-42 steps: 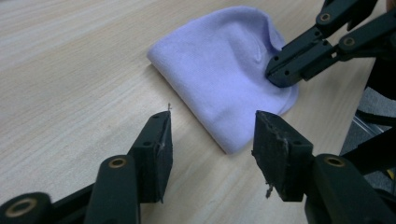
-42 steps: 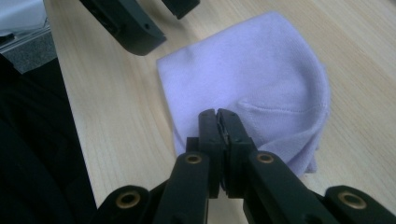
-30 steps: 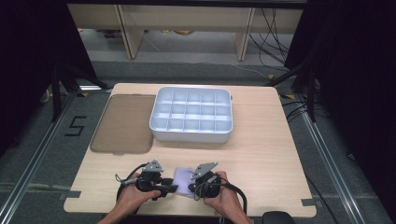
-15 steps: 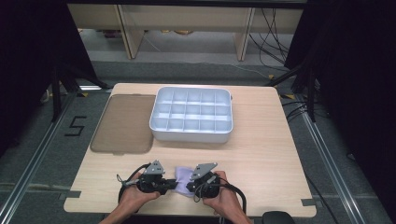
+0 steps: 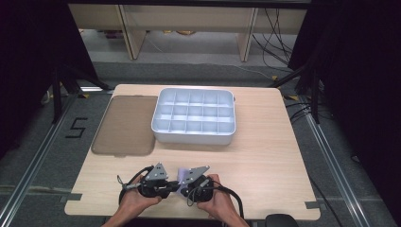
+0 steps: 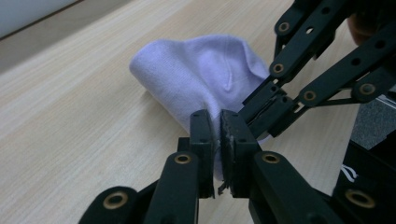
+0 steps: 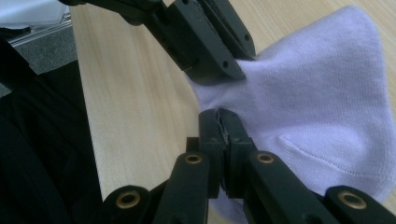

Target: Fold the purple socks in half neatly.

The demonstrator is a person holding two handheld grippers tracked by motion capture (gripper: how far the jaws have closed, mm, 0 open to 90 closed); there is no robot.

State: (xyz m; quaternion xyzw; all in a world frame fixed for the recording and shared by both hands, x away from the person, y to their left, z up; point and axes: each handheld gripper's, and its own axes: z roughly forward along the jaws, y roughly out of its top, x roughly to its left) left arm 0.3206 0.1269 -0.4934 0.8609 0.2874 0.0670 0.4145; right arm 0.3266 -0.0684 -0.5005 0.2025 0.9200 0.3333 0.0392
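Both my sets of fingers, left gripper (image 6: pixel 217 135) and right gripper (image 7: pixel 223 128), pinch one edge of the lilac sock (image 6: pixel 205 74) at the desk's (image 5: pixel 265 156) near edge. Next, I judge, spreading or folding it.

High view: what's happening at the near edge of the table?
A person holds a tool in each hand, and both are clamped on a small pale lilac cloth near the table's front edge. The left tool and right tool pinch the fabric's edge side by side. The white compartment tray and brown lid sit untouched farther back.
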